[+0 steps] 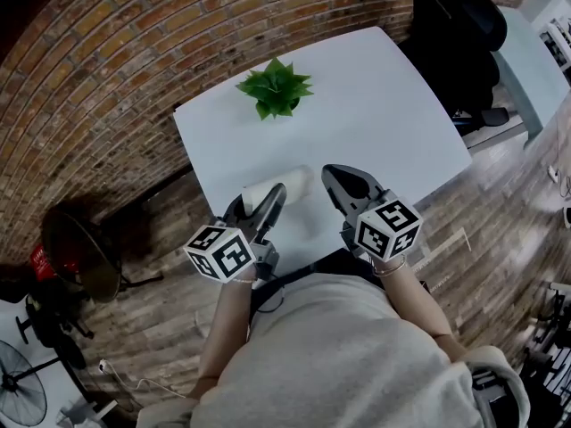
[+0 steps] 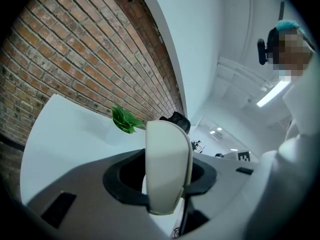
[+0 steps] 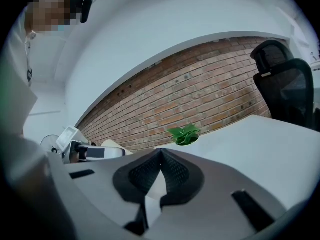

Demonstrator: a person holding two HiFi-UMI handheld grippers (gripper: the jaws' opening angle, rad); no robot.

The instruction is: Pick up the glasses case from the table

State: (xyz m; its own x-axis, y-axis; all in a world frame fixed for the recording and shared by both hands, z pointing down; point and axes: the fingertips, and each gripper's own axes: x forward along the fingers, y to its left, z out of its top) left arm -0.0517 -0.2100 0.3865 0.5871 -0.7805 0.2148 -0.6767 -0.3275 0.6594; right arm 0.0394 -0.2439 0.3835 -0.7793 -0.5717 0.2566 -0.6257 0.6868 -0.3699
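At lower centre the gripper's [image 2: 165, 178] jaws clamp a cream case [image 2: 168, 159]. Mid-left, a plant [image 2: 125, 120] sits on the white counter [image 2: 65, 136]; brick wall [image 2: 85, 49] upper left.

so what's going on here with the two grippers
A person at a white table holds a gripper in each hand. The left gripper is clamped on a pale glasses case near the table's front edge. Whether the case is clear of the tabletop is hard to tell. The right gripper is shut and empty beside it. A small green plant sits further back.
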